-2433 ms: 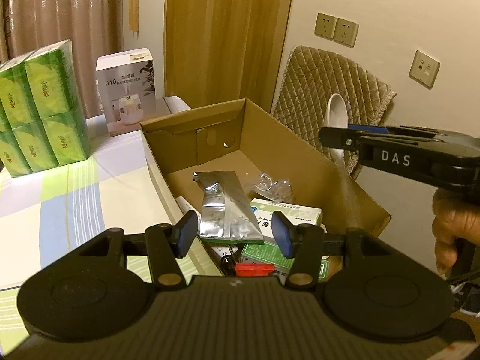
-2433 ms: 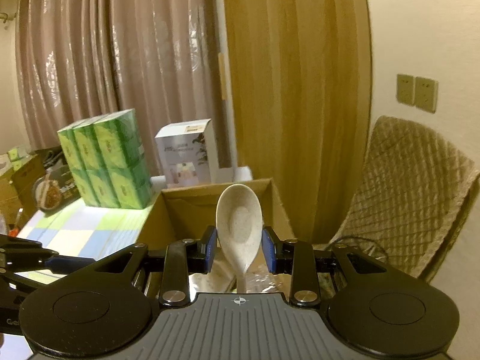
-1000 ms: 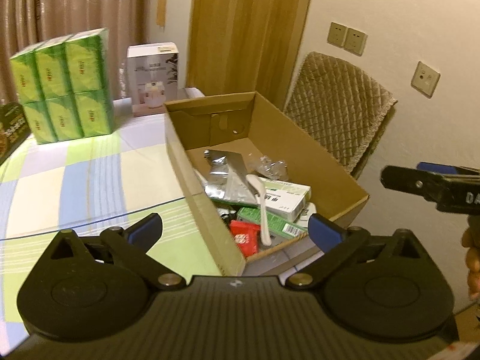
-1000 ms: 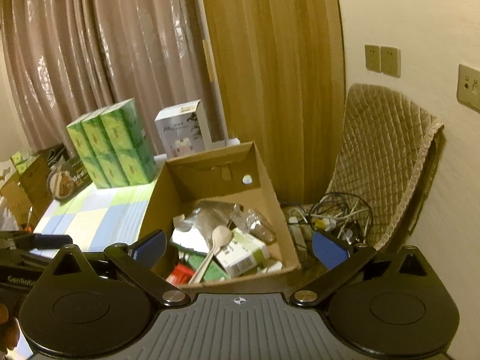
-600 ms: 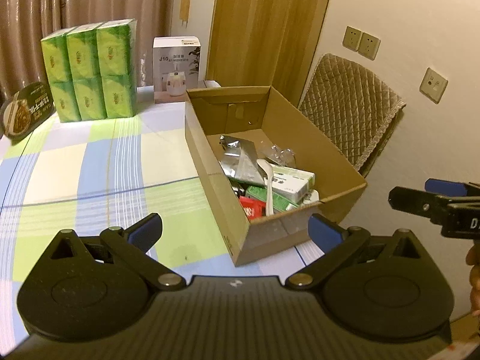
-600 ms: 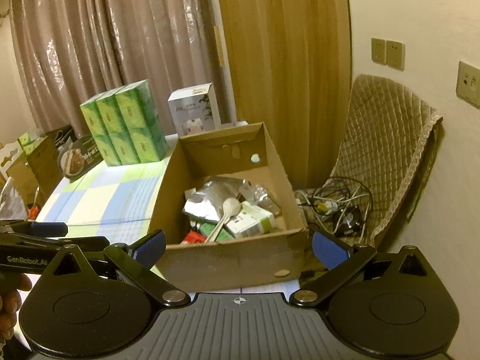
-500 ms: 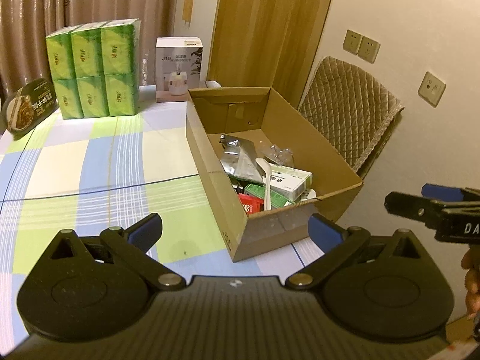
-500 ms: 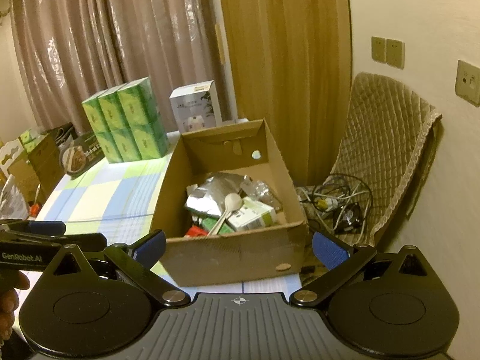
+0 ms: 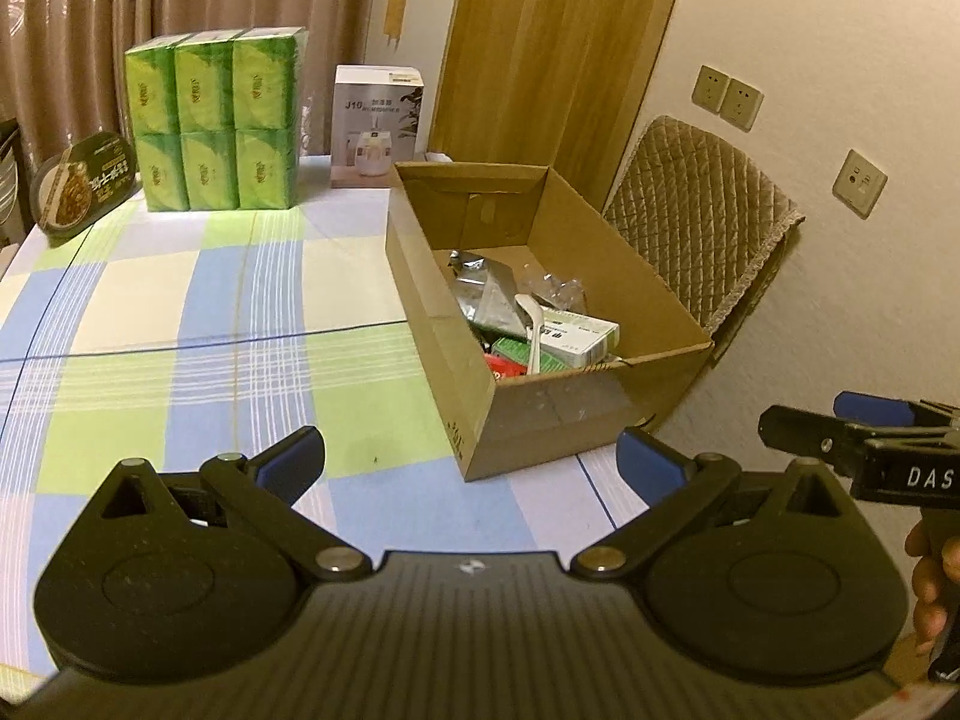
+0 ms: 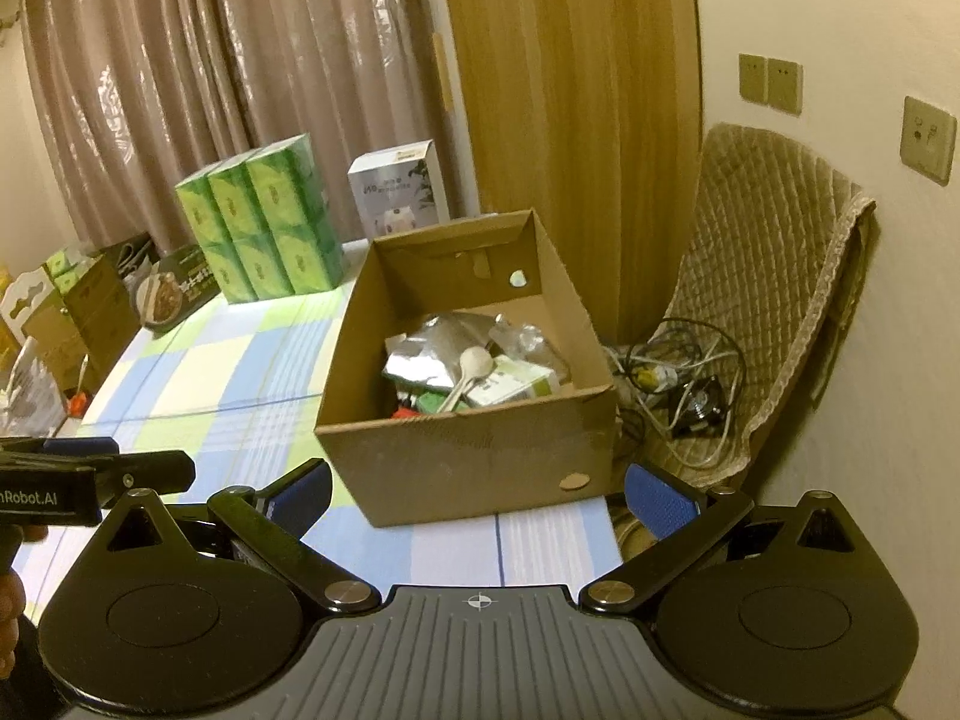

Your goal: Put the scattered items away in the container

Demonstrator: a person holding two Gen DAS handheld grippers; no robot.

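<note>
An open cardboard box point(image 9: 558, 414) point(image 10: 468, 456) stands at the right end of the checked table. Inside lie a white spoon point(image 9: 533, 330) point(image 10: 471, 369), a silver foil pouch point(image 9: 483, 294) point(image 10: 429, 354), a white and green carton point(image 9: 579, 333) point(image 10: 510, 384), a crumpled clear bag point(image 9: 555, 288) and a red item point(image 9: 501, 363). My left gripper point(image 9: 471, 465) is open and empty, held back from the box's near corner. My right gripper point(image 10: 477, 495) is open and empty too, in front of the box's near wall. Each gripper shows at the edge of the other's view.
Stacked green tissue packs point(image 9: 213, 126) point(image 10: 264, 228), a white appliance box point(image 9: 377, 126) point(image 10: 399, 186) and a dark food pack point(image 9: 78, 186) stand at the table's far side. A quilted chair point(image 9: 699, 240) point(image 10: 774, 276) and tangled cables point(image 10: 678, 378) lie right of the table.
The right gripper let go of the spoon, which now lies in the box. Both grippers opened wide and drew back from the box, which looks smaller and farther.
</note>
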